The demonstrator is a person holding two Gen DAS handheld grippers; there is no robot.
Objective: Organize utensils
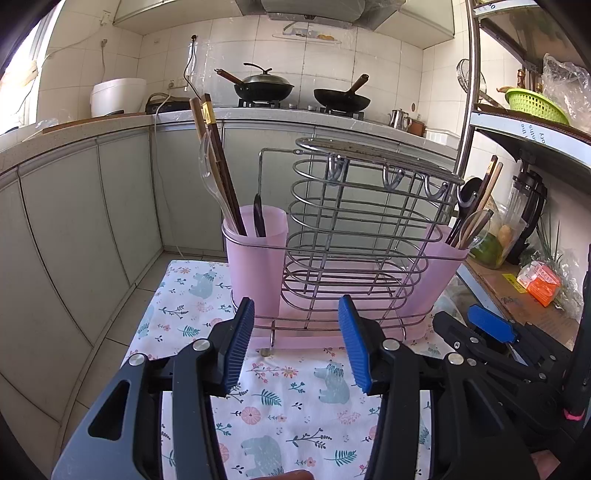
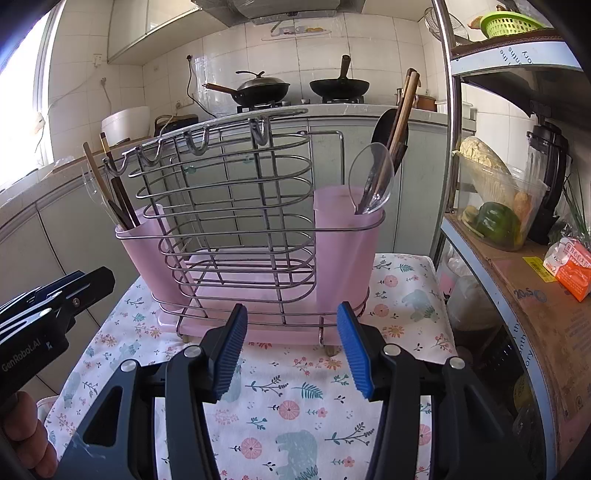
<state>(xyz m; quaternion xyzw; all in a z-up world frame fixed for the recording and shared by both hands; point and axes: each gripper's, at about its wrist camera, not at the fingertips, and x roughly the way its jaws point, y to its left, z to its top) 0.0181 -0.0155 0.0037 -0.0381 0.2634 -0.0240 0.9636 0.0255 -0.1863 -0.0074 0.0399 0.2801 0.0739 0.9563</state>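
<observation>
We see a wire rack [image 1: 354, 236] standing on the floral-clothed desk [image 1: 280, 406], a pink cup [image 1: 255, 258] at each end holding chopsticks [image 1: 218, 162] and spoons. Our left claw [image 1: 297, 343] and right claw [image 2: 291, 347] hover wide, empty.

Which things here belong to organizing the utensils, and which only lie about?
For the job: wire rack, pink cups, chopsticks, clear spoon, both open tongs.
Lying about: woks, green basket, vegetable tub.

"GenRobot.AI" showing in white on the left hand-held gripper [image 2: 55, 314], "20.5" printed on the cardboard shelf liner [image 2: 532, 295]
</observation>
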